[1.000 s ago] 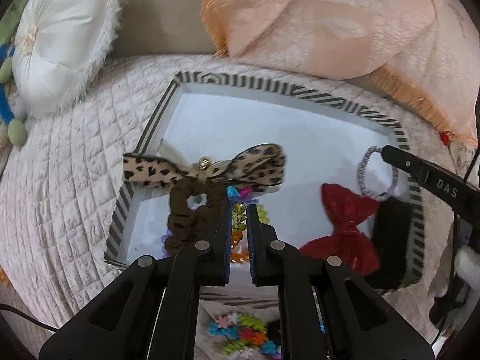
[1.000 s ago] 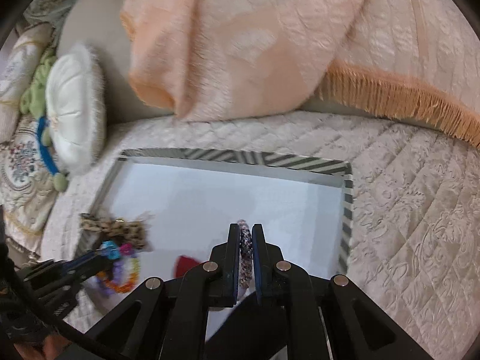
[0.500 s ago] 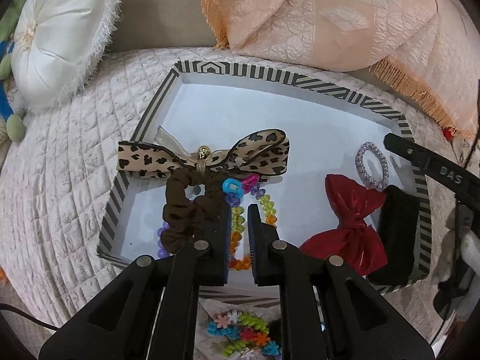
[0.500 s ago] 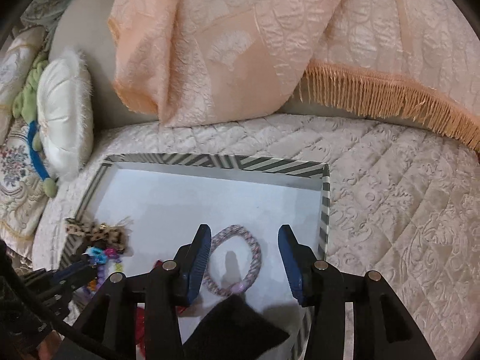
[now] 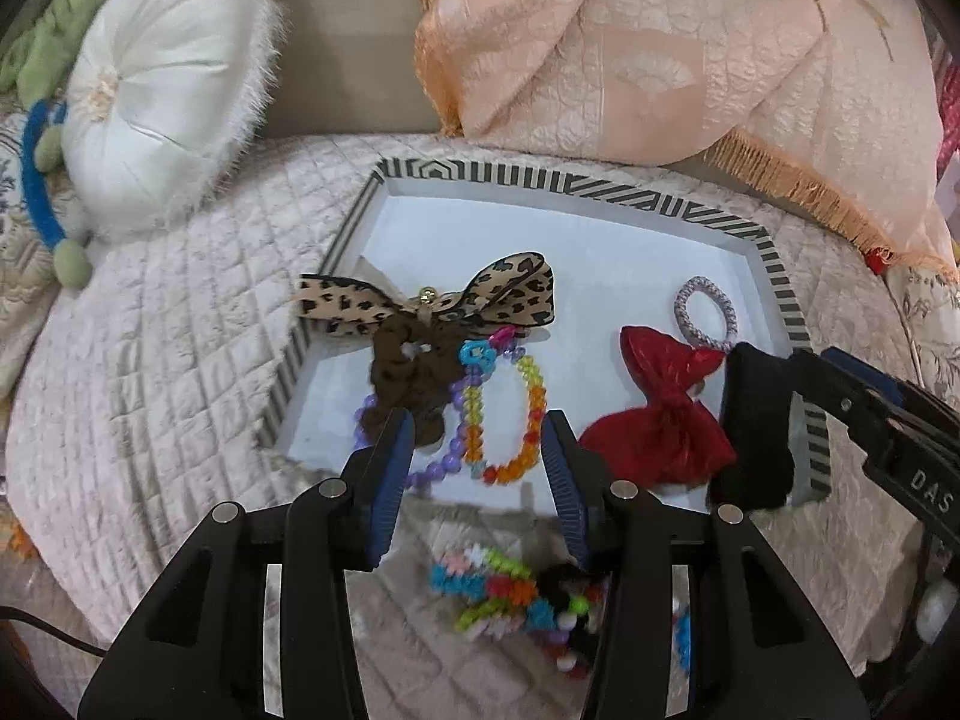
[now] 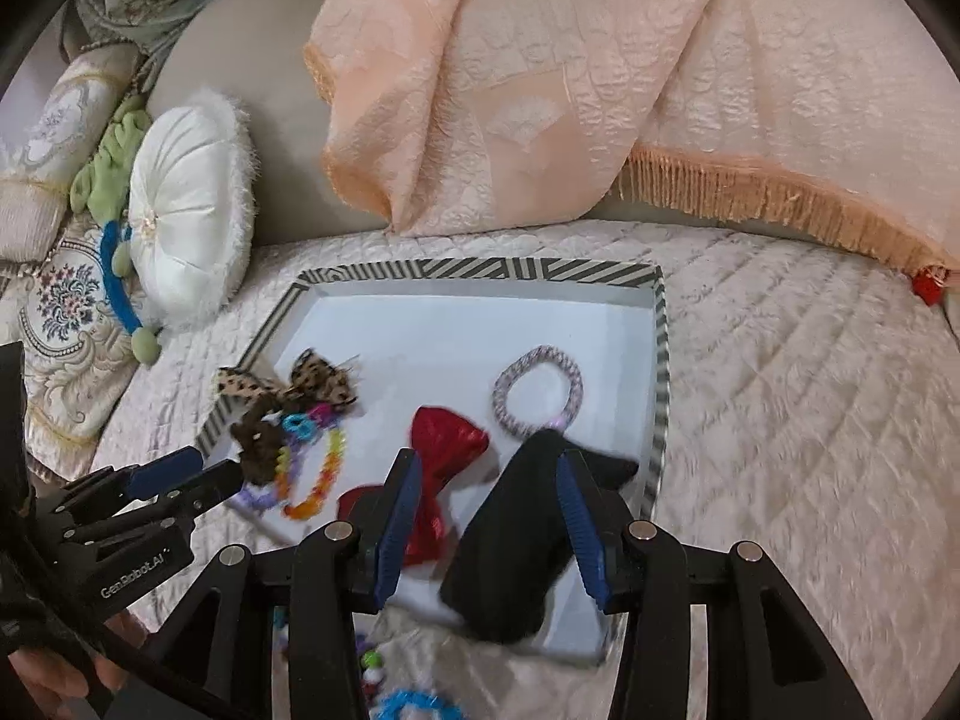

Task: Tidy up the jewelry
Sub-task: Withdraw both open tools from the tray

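A striped-rim tray (image 5: 540,180) (image 6: 480,270) sits on the quilted bed. In it lie a leopard-print bow on a brown scrunchie (image 5: 510,294) (image 6: 318,384), a rainbow bead bracelet (image 5: 531,402) (image 6: 333,456), a red bow (image 5: 666,414) (image 6: 447,438), a lilac hair tie (image 5: 702,312) (image 6: 540,390) and a black pouch (image 5: 756,426) (image 6: 522,534). My left gripper (image 5: 477,426) hangs above the tray's near edge with its jaws opening; the bracelet lies free below them. My right gripper (image 6: 489,462) is open above the black pouch, holding nothing.
A loose pile of bright beaded pieces (image 5: 498,588) lies on the bedspread just in front of the tray. A white round cushion (image 5: 156,90) stands at the back left, and a peach fringed blanket (image 5: 660,48) hangs behind the tray.
The left gripper let go of the bead bracelet, which now lies in the tray, and drew back. The right gripper released the lilac hair tie into the tray and also pulled back.
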Demonstrator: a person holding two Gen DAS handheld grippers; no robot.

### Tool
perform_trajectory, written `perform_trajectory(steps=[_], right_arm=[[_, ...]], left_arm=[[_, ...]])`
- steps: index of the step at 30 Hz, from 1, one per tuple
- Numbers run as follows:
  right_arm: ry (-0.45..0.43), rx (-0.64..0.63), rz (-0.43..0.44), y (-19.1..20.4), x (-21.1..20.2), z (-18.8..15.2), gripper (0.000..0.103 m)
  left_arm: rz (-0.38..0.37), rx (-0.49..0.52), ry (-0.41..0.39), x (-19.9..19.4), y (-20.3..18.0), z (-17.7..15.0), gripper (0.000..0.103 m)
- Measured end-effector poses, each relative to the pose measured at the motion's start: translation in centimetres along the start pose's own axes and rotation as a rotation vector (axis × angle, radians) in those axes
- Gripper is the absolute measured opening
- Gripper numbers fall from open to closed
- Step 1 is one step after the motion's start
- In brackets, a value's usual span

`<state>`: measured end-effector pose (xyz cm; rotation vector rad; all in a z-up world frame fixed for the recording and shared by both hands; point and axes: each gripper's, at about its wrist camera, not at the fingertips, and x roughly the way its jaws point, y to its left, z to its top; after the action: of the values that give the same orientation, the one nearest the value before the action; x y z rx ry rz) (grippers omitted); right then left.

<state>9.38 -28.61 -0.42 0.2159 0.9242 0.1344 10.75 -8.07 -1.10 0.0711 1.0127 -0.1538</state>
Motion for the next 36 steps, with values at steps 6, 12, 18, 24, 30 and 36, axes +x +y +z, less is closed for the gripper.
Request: perform_trajectory(steps=[6,12,18,24,30,36], right_arm=[[-0.016,-0.013,0.009,1.8,-2.7,-2.2,0.051],[-0.020,-0.018,0.024,3.3,-4.5,-4.2,0.052],[-0.030,-0.023,0.036,4.8,-6.2,-6.0,0.054],[-0.037,-0.043,0.040,6.2,-7.3,-7.1,0.055],[-0.032,-0.053,0.049,7.3,-8.0,-8.2,0.056],[-0.036,-0.076,0.053,8.4,-8.8,-9.0,0.057]], left_arm=[[0.028,-0.004,-0.041,-2.8,0.7,-1.8,0.043],[0.044,-0.009,-0.070,-5.0,1.2,-3.8,0.043],[0.069,-0.015,-0.109,-7.2,1.8,-5.5,0.043],[0.078,-0.028,-0.133,-8.9,2.4,-6.9,0.043],[0.085,-0.038,-0.145,-9.9,2.8,-8.2,0.043],[0.102,-0.041,-0.159,-10.6,3.0,-9.2,0.043]])
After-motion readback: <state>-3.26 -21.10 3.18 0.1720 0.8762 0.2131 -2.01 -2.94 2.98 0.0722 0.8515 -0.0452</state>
